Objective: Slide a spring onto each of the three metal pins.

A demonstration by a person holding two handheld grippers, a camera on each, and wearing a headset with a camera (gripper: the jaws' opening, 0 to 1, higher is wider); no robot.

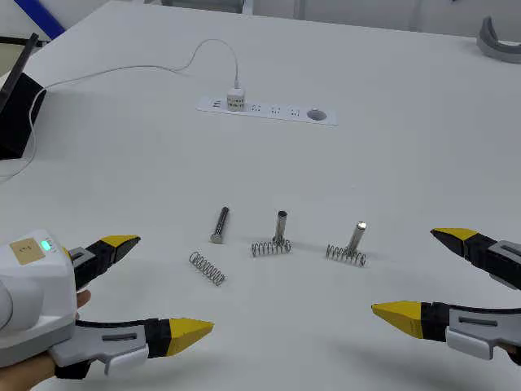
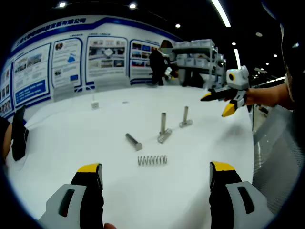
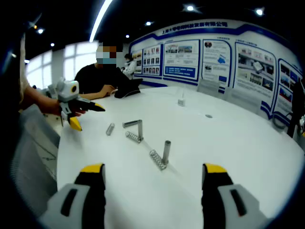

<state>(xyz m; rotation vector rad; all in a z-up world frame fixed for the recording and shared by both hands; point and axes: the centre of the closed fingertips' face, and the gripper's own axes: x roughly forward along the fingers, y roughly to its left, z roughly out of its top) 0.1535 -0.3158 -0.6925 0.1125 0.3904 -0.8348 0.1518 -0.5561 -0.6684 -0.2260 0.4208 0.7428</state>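
Both jaws of my left gripper [image 1: 155,285] stood wide apart with nothing between them, over the near left corner of the worktop [image 1: 122,163]. Just right of them a loose spring [image 1: 207,268] lay flat on the worktop. Just beyond it the left pin [image 1: 220,224] lay on its side, bare. Near the middle of the worktop the middle pin [image 1: 281,226] stood upright on its head, its shaft bare. A second spring [image 1: 270,248] lay flat across its foot on the near side, seemingly touching it, though I could not be sure. Further right the right pin [image 1: 356,236] stood upright too, with a third spring [image 1: 346,255] lying at its base in the same way. My right gripper [image 1: 423,273] hovered over the near right corner, jaws spread wide and empty.

Along the far side, a black box [image 1: 16,114] sat at the left edge. A white cable [image 1: 122,72] ran from that side to a white plug [image 1: 236,99], seated in the left end of a white power strip [image 1: 266,108]. A grey piece [image 1: 496,41] lay at the far right corner.
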